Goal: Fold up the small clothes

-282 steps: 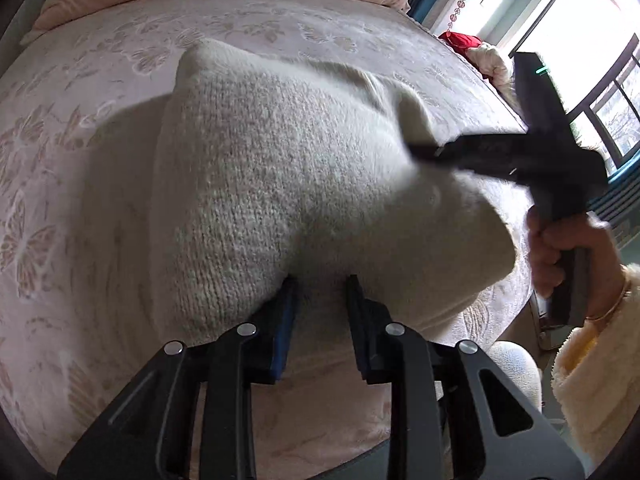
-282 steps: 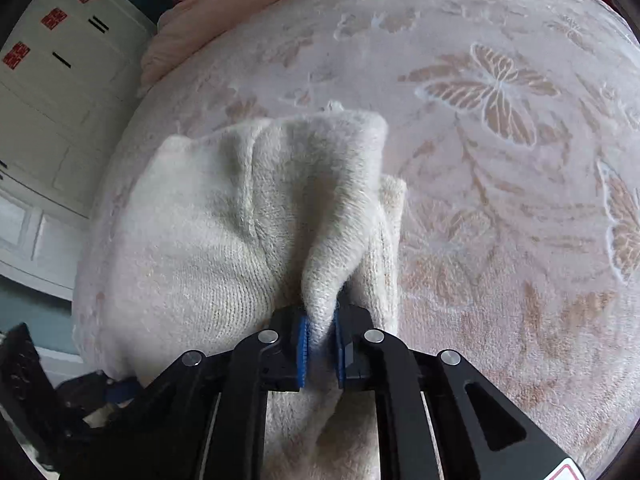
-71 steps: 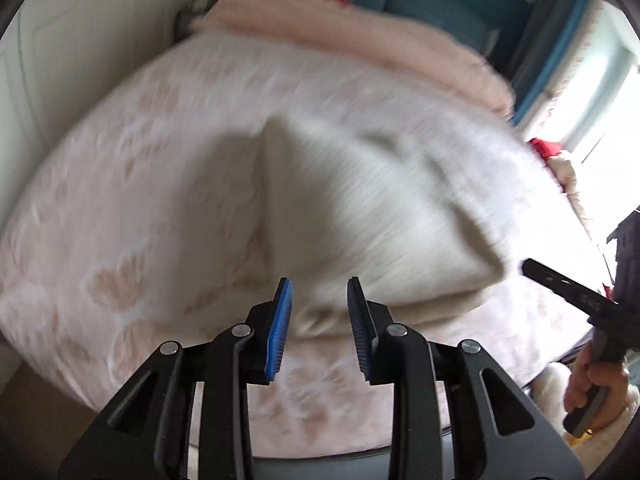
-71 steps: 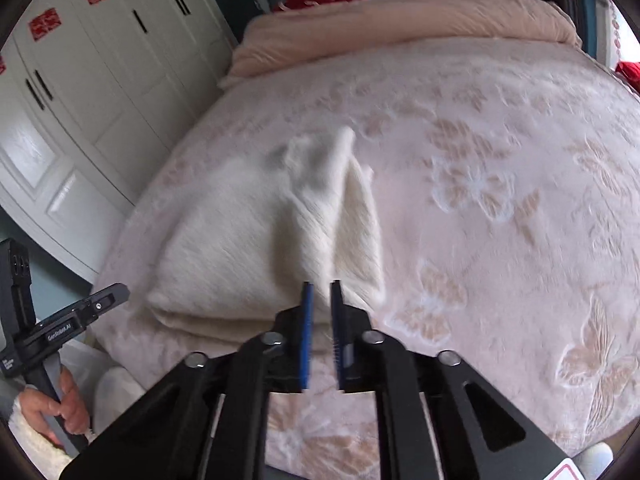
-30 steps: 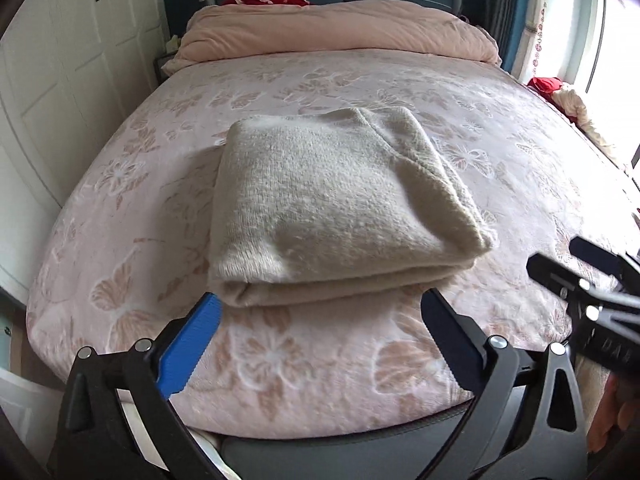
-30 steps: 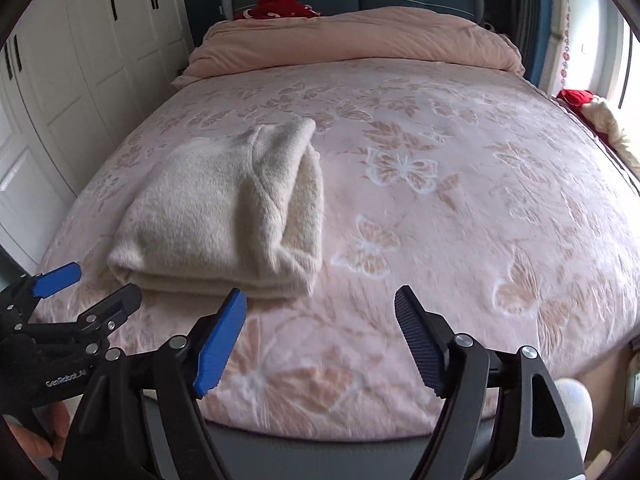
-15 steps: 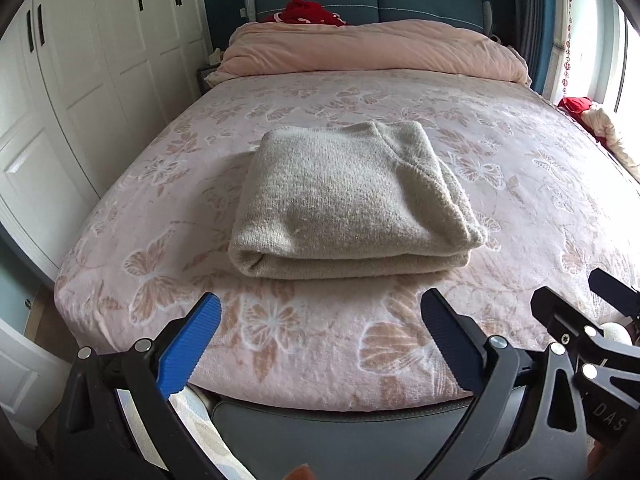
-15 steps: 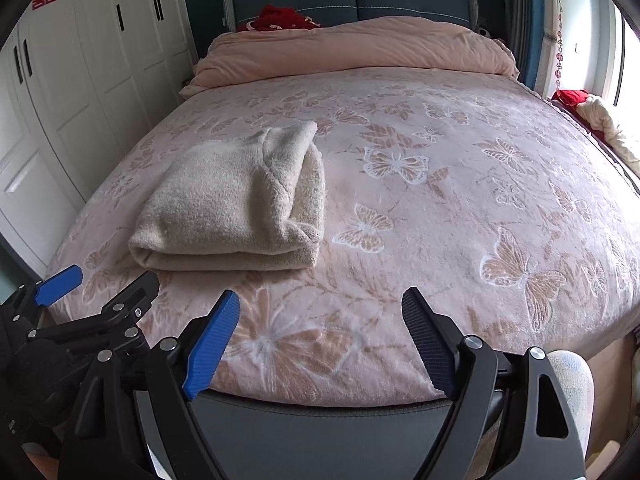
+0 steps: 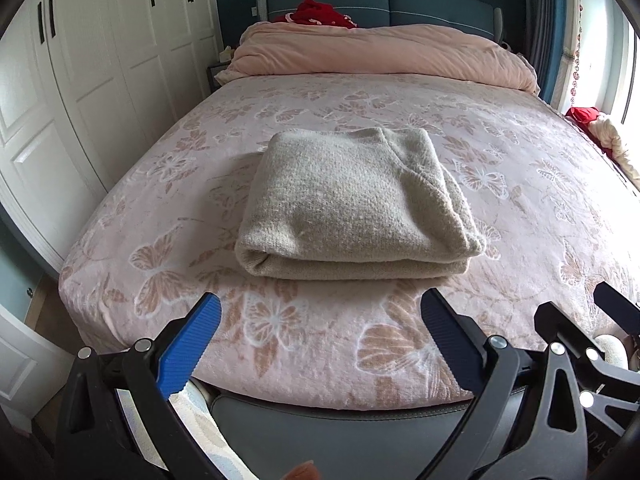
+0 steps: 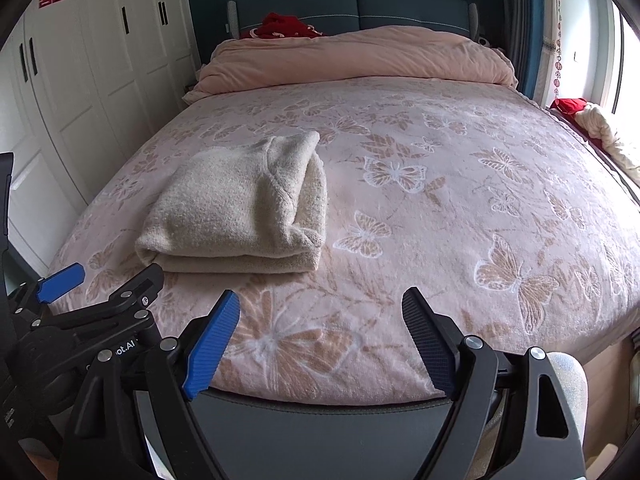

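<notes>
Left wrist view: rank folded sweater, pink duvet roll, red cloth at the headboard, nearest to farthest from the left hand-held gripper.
1. Folded sweater: mid-bed, just ahead of the open left hand-held gripper.
2. Pink duvet roll: across the bed's far end.
3. Red cloth: behind the duvet, against the blue headboard.

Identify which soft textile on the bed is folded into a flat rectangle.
The cream knitted garment, folded flat near the foot; the pink duvet lies bunched at the headboard.

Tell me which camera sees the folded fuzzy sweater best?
The left wrist view: the folded sweater sits near the middle, large and straight ahead, its stacked layers showing at the front edge. In the right wrist view the sweater is whole too, but smaller and off to the left.
</notes>
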The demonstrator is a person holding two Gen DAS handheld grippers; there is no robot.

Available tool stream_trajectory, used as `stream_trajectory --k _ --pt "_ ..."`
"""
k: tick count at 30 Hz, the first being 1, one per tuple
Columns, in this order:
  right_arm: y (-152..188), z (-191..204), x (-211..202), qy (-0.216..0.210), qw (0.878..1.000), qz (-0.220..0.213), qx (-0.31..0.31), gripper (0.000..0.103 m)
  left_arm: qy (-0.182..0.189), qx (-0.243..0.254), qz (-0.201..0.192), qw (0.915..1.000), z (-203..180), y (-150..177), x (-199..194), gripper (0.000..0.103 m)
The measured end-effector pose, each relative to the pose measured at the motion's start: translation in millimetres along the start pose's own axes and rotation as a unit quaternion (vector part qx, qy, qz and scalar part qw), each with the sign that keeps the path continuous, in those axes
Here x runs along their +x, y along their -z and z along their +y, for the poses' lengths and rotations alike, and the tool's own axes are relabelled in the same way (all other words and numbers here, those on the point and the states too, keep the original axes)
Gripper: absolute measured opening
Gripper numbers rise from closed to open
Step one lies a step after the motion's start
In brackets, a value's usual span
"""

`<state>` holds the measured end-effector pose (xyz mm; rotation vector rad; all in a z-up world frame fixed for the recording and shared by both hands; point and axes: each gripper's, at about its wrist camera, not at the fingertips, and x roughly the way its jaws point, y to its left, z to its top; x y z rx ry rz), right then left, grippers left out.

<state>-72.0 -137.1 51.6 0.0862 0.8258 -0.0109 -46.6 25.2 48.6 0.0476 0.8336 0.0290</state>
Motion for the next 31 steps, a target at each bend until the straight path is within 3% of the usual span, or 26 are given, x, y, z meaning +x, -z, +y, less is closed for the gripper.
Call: stream_trajectory --k 31 --pt "0.5 6.3 -2.1 0.002 1.0 0.001 -0.002 0.081 -0.027 -0.001 -0.012 0.9996 5.2 5.4 -5.1 0.096"
